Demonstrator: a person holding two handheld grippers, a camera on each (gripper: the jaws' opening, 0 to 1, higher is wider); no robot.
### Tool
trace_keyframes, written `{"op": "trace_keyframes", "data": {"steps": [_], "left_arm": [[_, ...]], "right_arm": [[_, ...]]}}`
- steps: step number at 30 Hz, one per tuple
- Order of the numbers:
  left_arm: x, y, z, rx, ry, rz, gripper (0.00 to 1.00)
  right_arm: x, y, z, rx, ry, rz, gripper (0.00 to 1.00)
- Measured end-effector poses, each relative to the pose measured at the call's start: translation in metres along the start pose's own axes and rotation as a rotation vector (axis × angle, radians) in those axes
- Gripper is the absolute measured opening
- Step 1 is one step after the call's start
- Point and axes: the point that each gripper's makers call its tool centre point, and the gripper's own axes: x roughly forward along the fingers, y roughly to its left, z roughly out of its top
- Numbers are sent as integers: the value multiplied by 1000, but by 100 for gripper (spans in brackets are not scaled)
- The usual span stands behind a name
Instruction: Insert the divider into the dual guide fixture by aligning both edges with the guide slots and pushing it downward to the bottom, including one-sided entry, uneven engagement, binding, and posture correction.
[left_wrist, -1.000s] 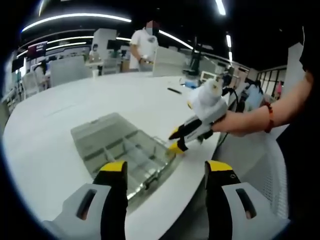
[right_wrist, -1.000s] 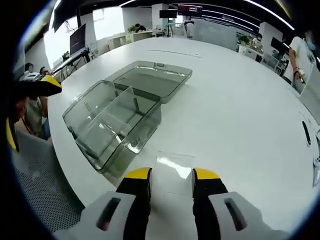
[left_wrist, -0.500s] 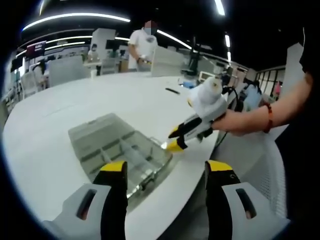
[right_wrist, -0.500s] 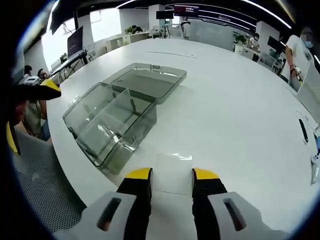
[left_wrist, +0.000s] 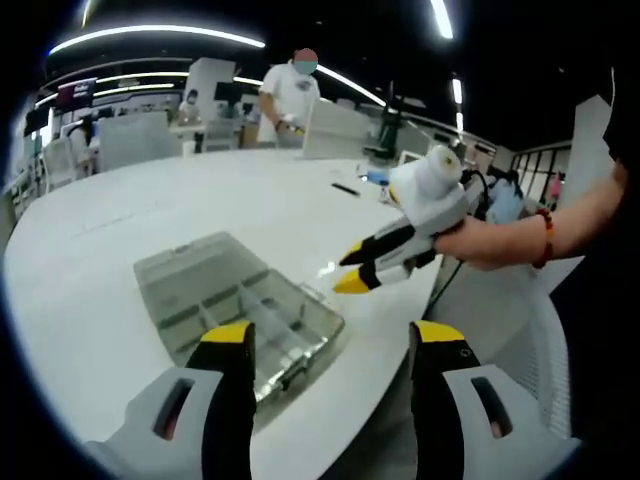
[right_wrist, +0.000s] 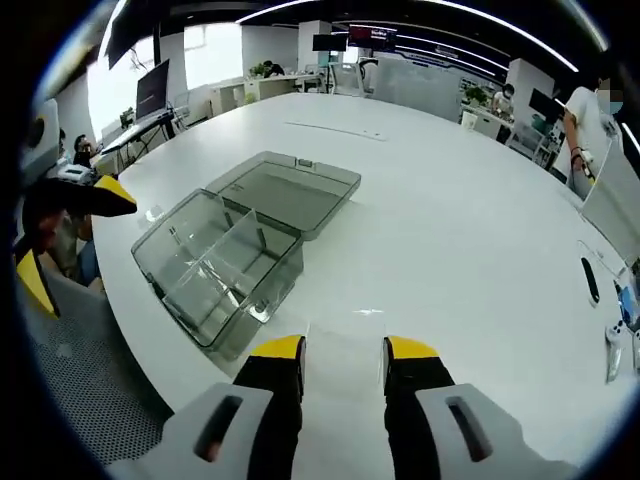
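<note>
The clear dual guide fixture, a box with inner partitions and its lid folded flat behind, sits near the white table's edge. In the right gripper view the fixture lies ahead to the left. My right gripper is shut on the thin clear divider, which sticks up between its yellow tips. In the left gripper view that right gripper hovers above the table just right of the fixture. My left gripper stands open with nothing between its fingers, on the near side of the fixture; its yellow tips show at the left.
A person stands at the far side of the white table. A dark flat object lies far back on it. A mesh chair stands below the table's near edge. Desks and monitors fill the background.
My right gripper has risen off the table surface with the divider and drawn slightly back from the fixture. The left gripper has stayed open in place.
</note>
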Motion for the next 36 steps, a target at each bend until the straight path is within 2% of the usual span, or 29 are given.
{"op": "trace_keyframes", "data": {"steps": [15,28,31,35,36], "left_arm": [[5,3,11,-45,-32,-8,58],[6,-4,16,-160,-100,2,57],[6,-2,22,-224,-152,-2,57],[4,5,26,-276,-189,12,55],[3,7,26,-286,-191,22,54]], "right_arm": [[-25,8,30,-61,-90,10,27],[-46,36,51,-98,-190,61,27],[-48,43,56,-104,-210,76,27],[-52,48,62,-114,-229,89,27],[-54,50,65,-125,-239,92,0]]}}
